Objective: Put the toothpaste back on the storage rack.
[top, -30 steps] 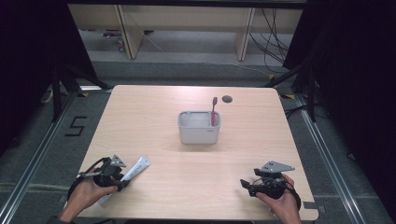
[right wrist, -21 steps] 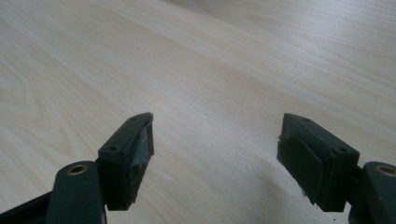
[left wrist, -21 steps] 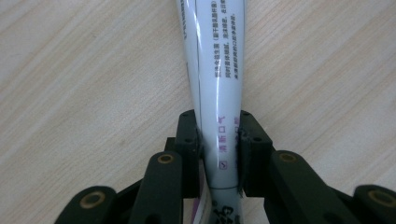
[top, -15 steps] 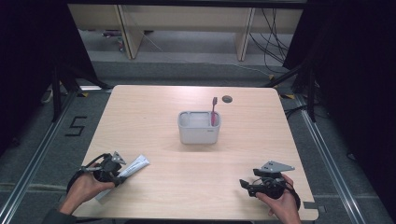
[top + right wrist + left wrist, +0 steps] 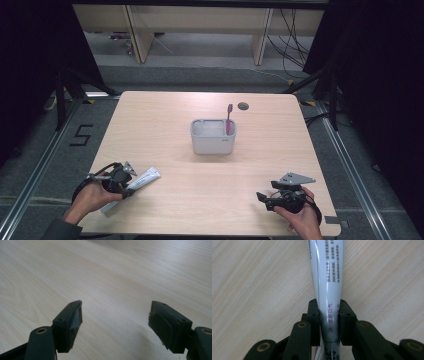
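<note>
The left gripper (image 5: 329,315), low over the table (image 5: 210,170), has just closed and clamps the tube (image 5: 327,285), which lies front-left of the bin (image 5: 212,136). The right gripper (image 5: 115,322), front-right of the bin, gapes empty, held level.

The light wooden table (image 5: 200,107) carries a grey tub (image 5: 212,138) mid-table and a white tube (image 5: 141,179) near its front-left corner.

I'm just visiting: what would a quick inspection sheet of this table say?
Surface: pale wooden table, bare apart from the items below.
Job's things: white toothpaste tube lying flat; grey holder with a pink toothbrush standing in it.
Clutter: nothing seen.
Grippers: left tool has just been closing and clamps the tube; right tool open, nothing between its jaws.
Cables: loose cables on the floor behind.
Surroundings: wooden furniture legs, dark curtains.
</note>
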{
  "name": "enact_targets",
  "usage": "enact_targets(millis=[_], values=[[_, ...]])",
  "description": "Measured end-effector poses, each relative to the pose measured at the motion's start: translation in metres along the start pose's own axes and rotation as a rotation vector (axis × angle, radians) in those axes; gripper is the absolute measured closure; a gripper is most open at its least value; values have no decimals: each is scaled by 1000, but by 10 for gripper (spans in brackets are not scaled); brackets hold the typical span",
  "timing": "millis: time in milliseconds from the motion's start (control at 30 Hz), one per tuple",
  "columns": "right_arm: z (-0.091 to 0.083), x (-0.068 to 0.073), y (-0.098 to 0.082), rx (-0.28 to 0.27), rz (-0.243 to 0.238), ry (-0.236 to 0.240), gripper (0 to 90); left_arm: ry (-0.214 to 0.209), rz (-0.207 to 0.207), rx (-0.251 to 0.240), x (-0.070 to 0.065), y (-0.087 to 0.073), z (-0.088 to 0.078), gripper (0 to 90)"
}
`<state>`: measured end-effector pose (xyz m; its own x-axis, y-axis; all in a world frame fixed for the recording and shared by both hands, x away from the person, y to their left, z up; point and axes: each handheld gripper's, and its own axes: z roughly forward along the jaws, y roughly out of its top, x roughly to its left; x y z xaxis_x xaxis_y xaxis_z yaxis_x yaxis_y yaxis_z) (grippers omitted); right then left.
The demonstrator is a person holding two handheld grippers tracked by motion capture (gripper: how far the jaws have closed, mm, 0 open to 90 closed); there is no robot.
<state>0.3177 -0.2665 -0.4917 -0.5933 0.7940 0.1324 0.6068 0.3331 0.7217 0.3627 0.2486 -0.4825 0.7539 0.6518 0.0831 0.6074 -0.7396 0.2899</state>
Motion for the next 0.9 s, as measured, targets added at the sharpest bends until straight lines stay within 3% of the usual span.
enact_targets(millis=[100,433,500,567,600,667,800,833,900], values=[[0,0,0,0,0,1,277,-3,-10,2,-1,0,0,750],[1,1,0,-1,9,-1,277,17,40,29,-2,3,-1,758],[0,0,0,-4,0,-3,277,21,16,27,0,2,-2,759],[0,0,0,-3,3,-5,277,29,22,16,2,2,-3,761],[0,-2,0,-8,-23,-14,277,34,22,13,3,2,-5,762],[0,-1,0,-7,-4,-7,277,30,3,-14,3,2,-8,763],[0,-2,0,-11,1,-3,277,35,10,-48,7,5,-18,763],[0,-1,0,-11,4,-3,277,47,36,-72,10,7,-22,764],[0,-3,0,-20,-10,-16,277,43,-3,-111,10,8,-26,764]])
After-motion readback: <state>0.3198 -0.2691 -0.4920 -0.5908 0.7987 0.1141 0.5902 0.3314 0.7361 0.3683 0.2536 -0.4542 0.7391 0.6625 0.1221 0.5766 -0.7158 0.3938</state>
